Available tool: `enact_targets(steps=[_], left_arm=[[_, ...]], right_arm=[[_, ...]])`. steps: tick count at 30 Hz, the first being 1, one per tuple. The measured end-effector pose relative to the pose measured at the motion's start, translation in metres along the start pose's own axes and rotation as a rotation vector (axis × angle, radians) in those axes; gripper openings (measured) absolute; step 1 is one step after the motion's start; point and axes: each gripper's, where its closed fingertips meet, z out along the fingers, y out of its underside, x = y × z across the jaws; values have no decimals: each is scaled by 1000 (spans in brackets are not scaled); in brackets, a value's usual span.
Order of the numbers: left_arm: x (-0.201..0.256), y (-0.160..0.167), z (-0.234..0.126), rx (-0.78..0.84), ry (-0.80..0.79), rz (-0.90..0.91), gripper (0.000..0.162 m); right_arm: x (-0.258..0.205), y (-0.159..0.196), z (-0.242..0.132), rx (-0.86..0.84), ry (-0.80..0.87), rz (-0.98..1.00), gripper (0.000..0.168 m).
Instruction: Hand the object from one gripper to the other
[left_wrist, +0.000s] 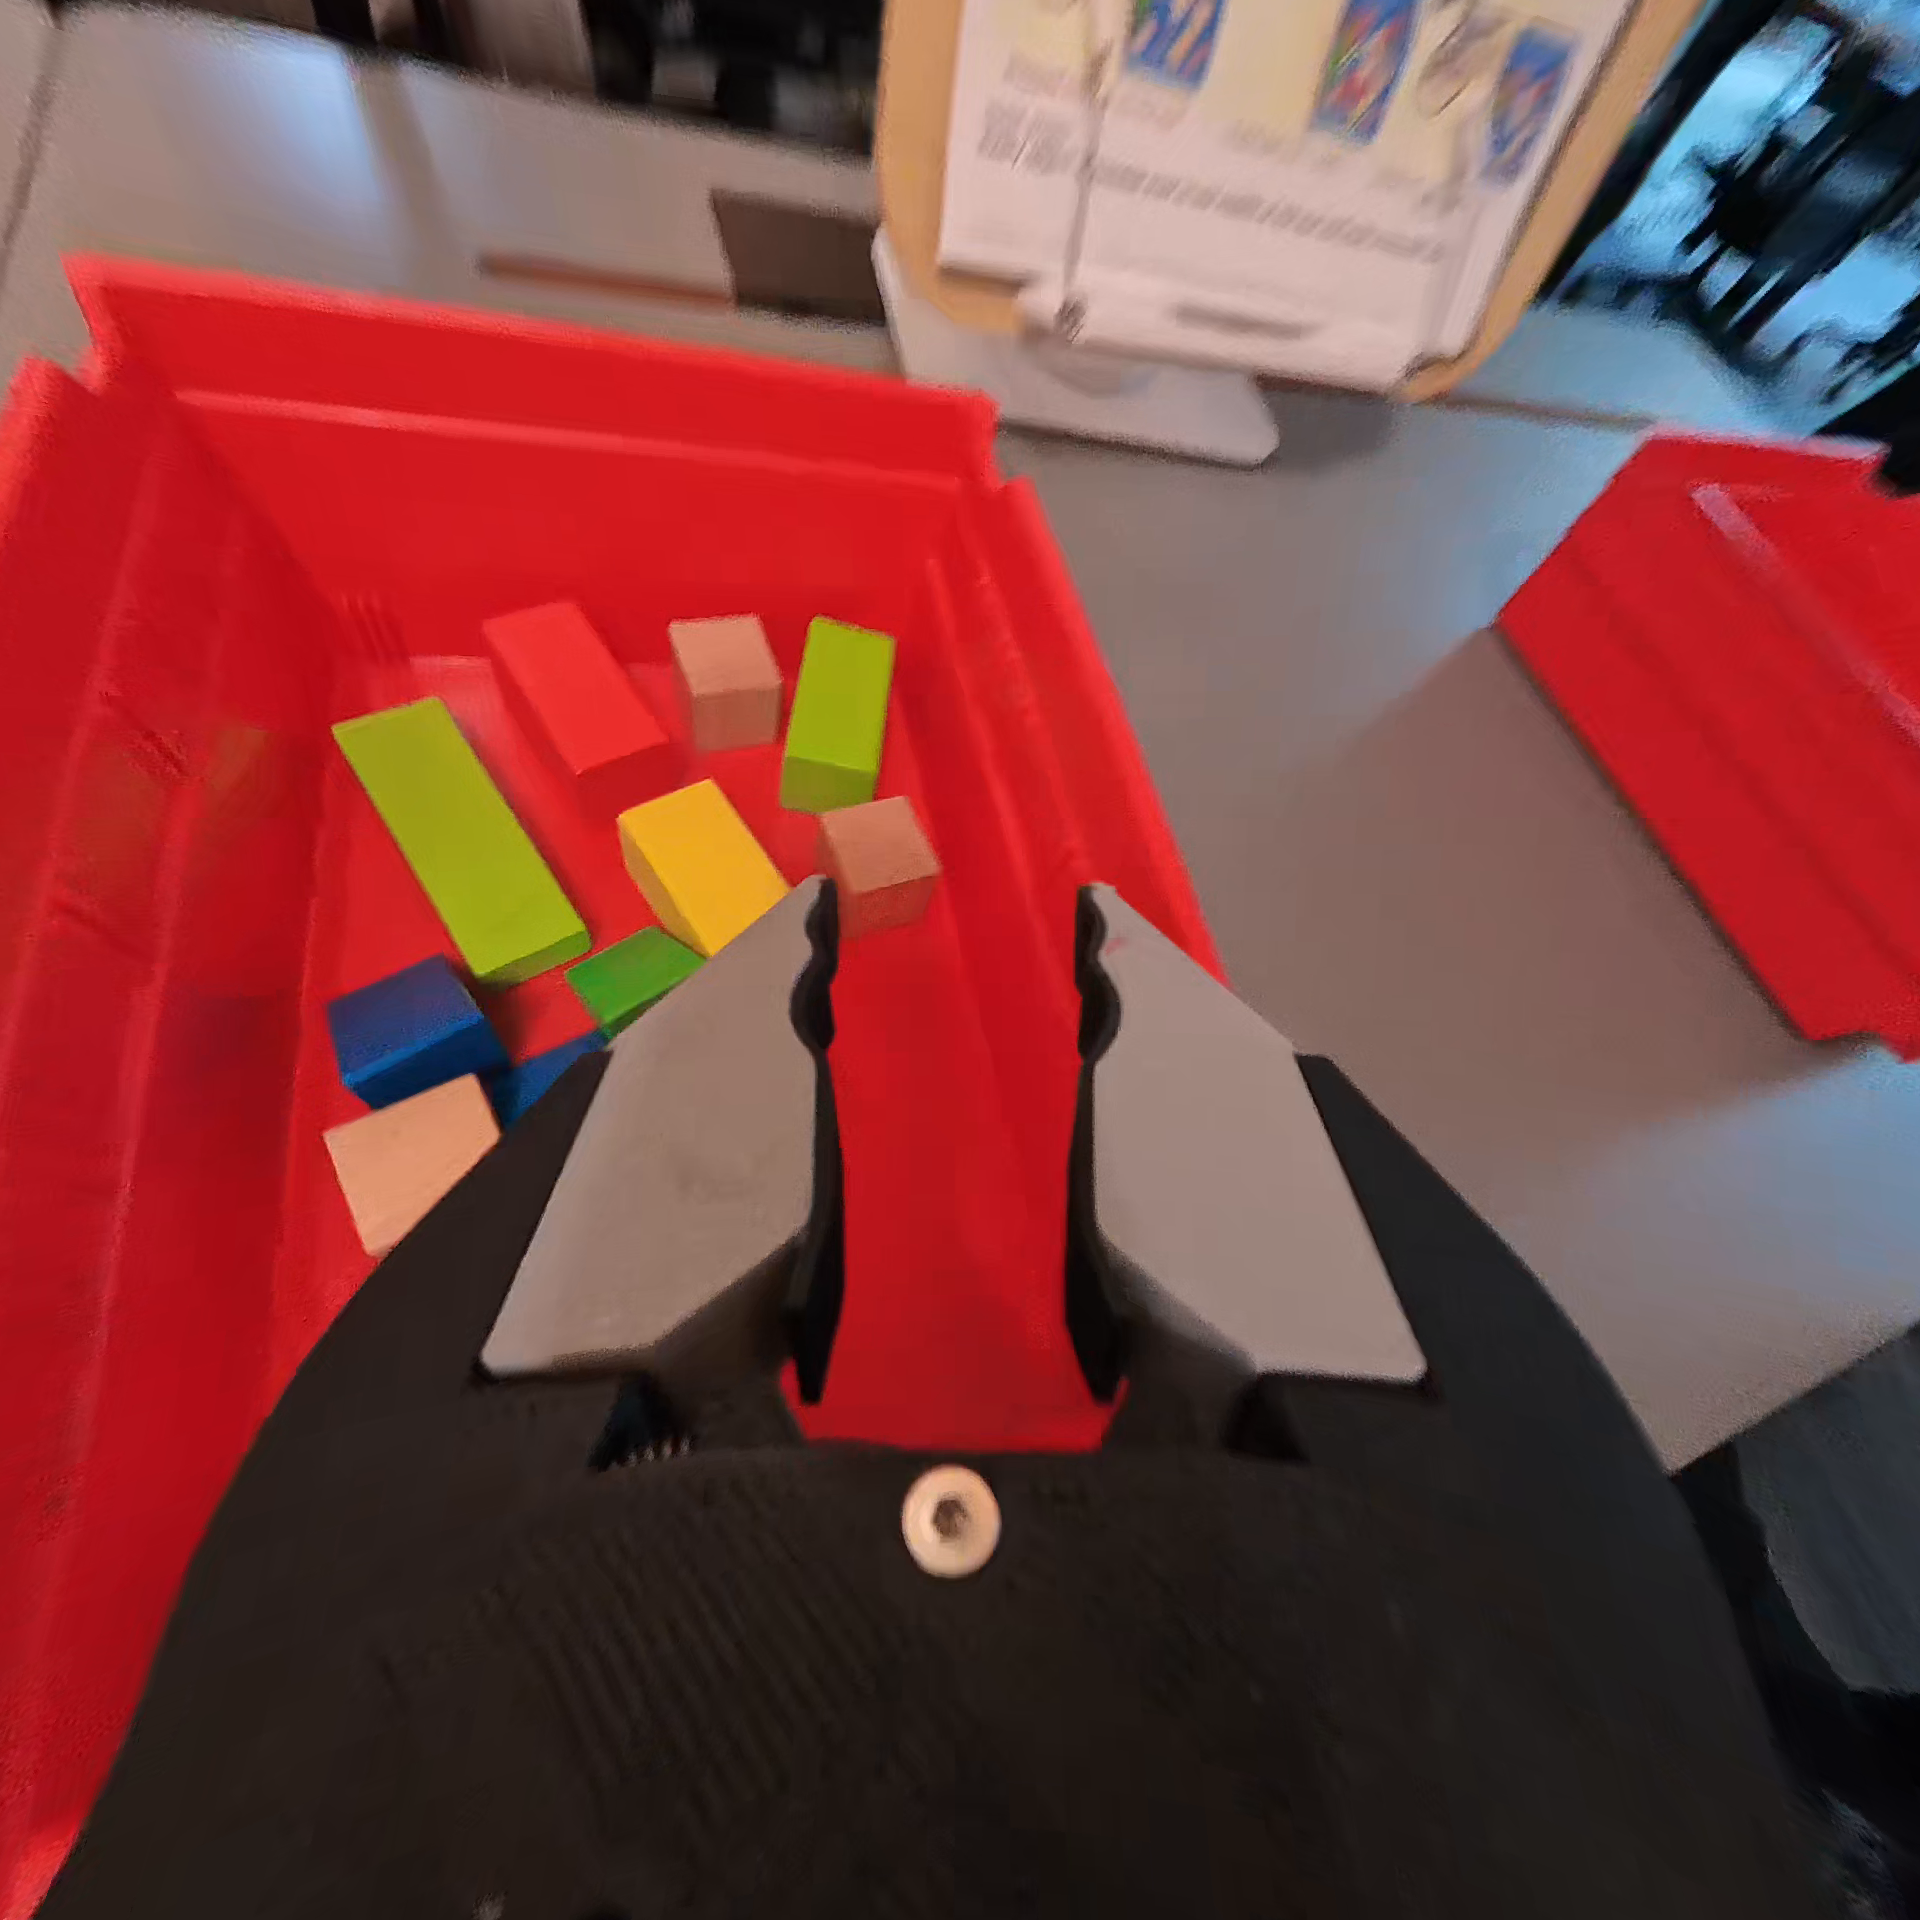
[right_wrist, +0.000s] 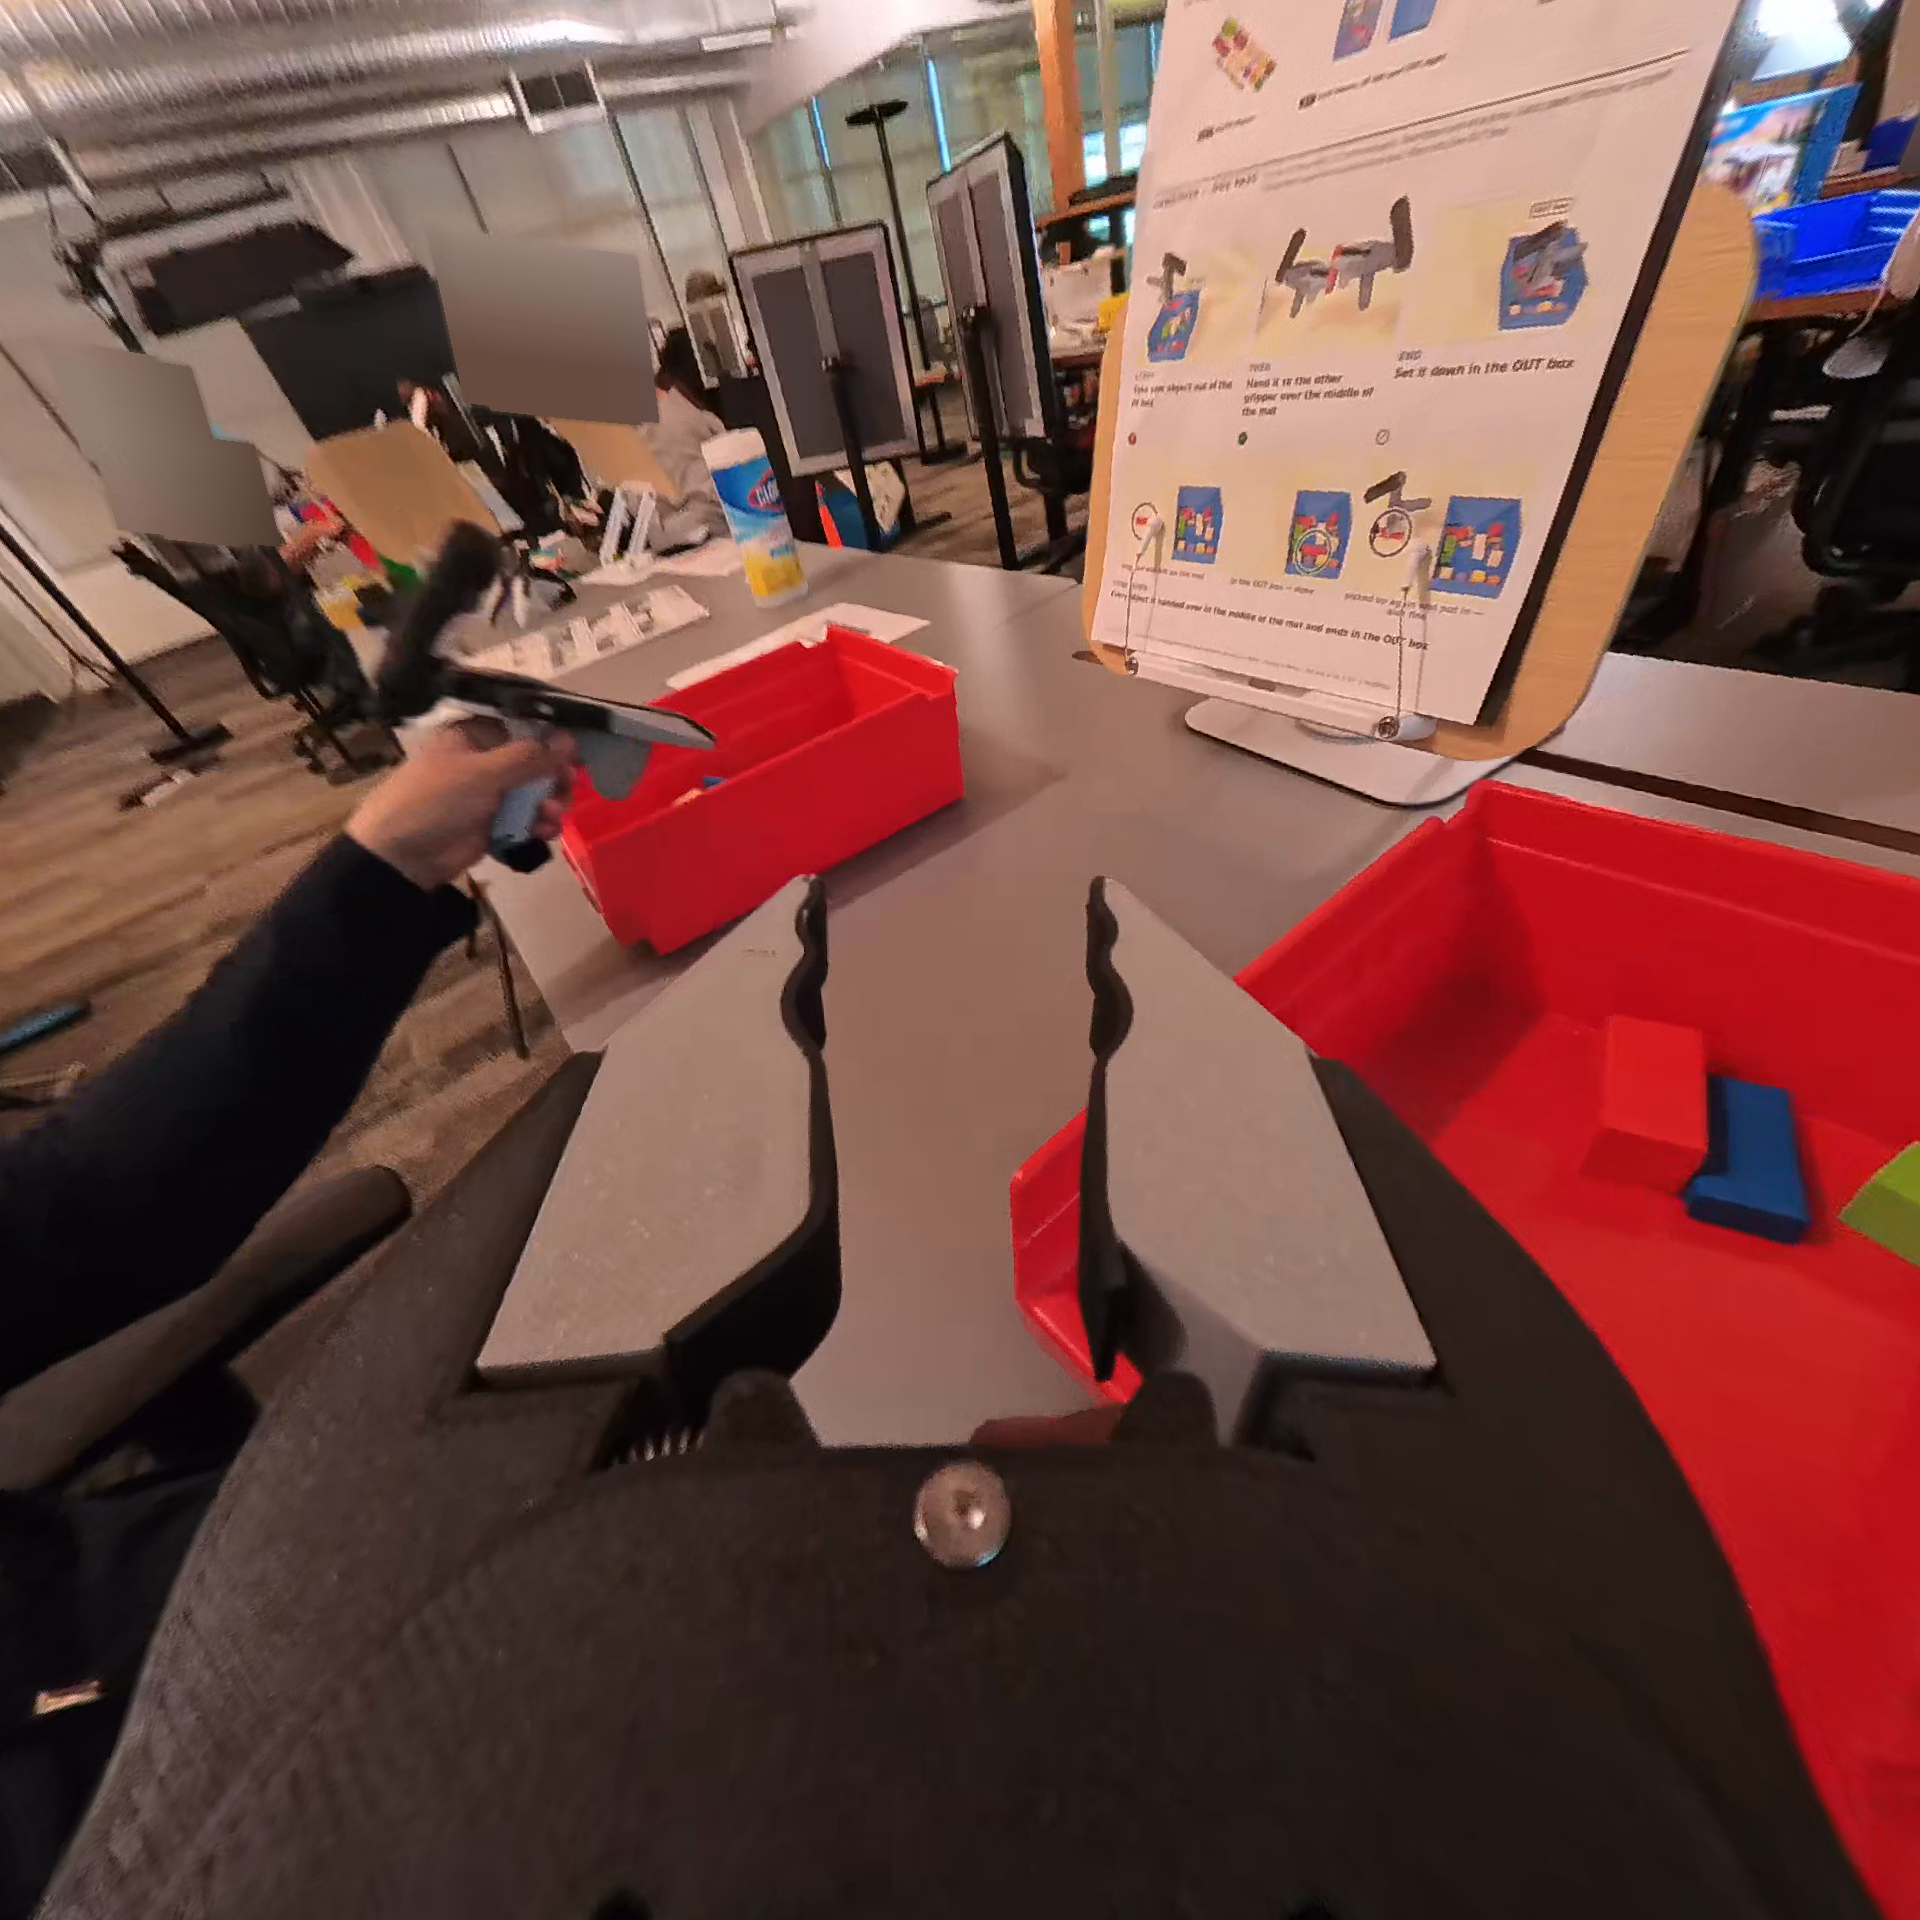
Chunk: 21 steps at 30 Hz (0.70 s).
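While I hover, left claw (left_wrist: 951, 914): spread, empty, above the blocks' bin (left_wrist: 644, 457).
Right claw (right_wrist: 951, 914): spread, empty, over my counter (right_wrist: 1039, 727).
Blocks: yellow block (left_wrist: 696, 862) lies in the bin.

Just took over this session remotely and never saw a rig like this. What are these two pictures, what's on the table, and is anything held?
Each picture comes from a camera on a hand-held two-finger gripper, looking along its fingers. The left gripper is open and empty above a red bin of coloured wooden blocks. The right gripper is open and empty over the grey table, beside a second red bin holding a few blocks. Its view also shows the person's hand holding the left gripper, and an instruction board.
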Motion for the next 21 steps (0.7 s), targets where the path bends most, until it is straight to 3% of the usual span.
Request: enact_targets(steps=[5, 9, 11, 15, 19, 21], left_arm=[[-41, 3, 43, -251, -145, 67, 40], [-55, 24, 70, -432, -168, 25, 32], [-61, 22, 76, -434, -211, 32, 22], [-67, 23, 79, -500, -262, 40, 20], [-78, 17, 76, -511, -354, 51, 25], [-72, 17, 78, -509, -324, 38, 32]], right_arm=[[-1, -10, -10, 49, 7, 11, 48], [-11, -9, -10, 38, -19, -2, 49], [-15, -8, -11, 32, -16, -21, 49], [-19, -9, -15, 34, -18, -43, 50], [-15, -11, -18, 45, -10, -40, 50], [-14, -12, -19, 48, -16, -32, 50]])
